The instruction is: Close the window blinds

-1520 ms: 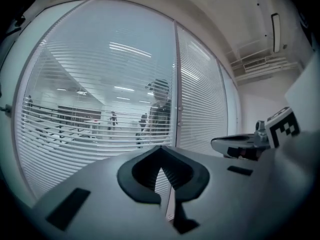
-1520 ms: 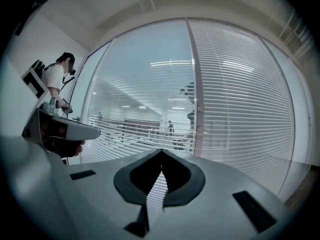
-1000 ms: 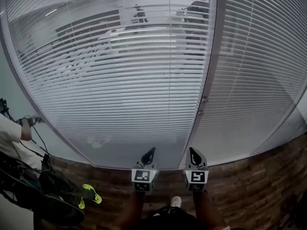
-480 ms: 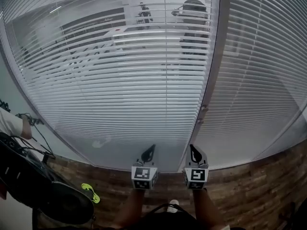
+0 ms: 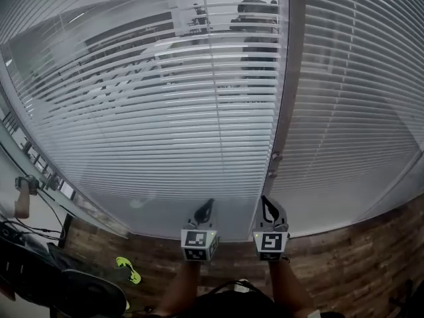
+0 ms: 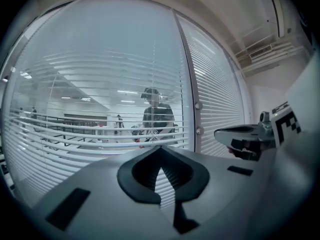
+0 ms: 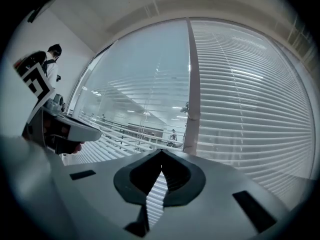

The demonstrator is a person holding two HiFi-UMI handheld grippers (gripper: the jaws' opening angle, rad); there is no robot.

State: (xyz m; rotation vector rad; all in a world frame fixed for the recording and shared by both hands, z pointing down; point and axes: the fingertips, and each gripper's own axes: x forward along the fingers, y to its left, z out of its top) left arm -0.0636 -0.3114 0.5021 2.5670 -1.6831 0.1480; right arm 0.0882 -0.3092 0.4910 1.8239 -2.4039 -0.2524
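Two panels of white window blinds fill the head view. The left blind (image 5: pixel 152 111) has its slats turned open, so the room behind the glass shows through. The right blind (image 5: pixel 358 105) has its slats turned flat and looks solid. A grey upright frame (image 5: pixel 285 78) with two small knobs (image 5: pixel 275 156) parts them. A thin wand (image 5: pixel 215 98) hangs in front of the left blind. My left gripper (image 5: pixel 205 207) (image 6: pixel 161 151) and right gripper (image 5: pixel 267 204) (image 7: pixel 161 154) are held side by side below the blinds, short of them. Both are shut with nothing between the jaws.
A low brick-patterned wall (image 5: pixel 344 257) runs under the window. Dark gear and cables (image 5: pixel 59 290) lie at the lower left, with a yellow-green object (image 5: pixel 129 269) beside them. A person's hand (image 5: pixel 23 201) shows at the left edge. The glass reflects a standing person (image 5: pixel 258 25).
The view has swung a little: the person and dark gear at the left have slid toward the edge. Both grippers have kept their places below the blinds and stayed shut.
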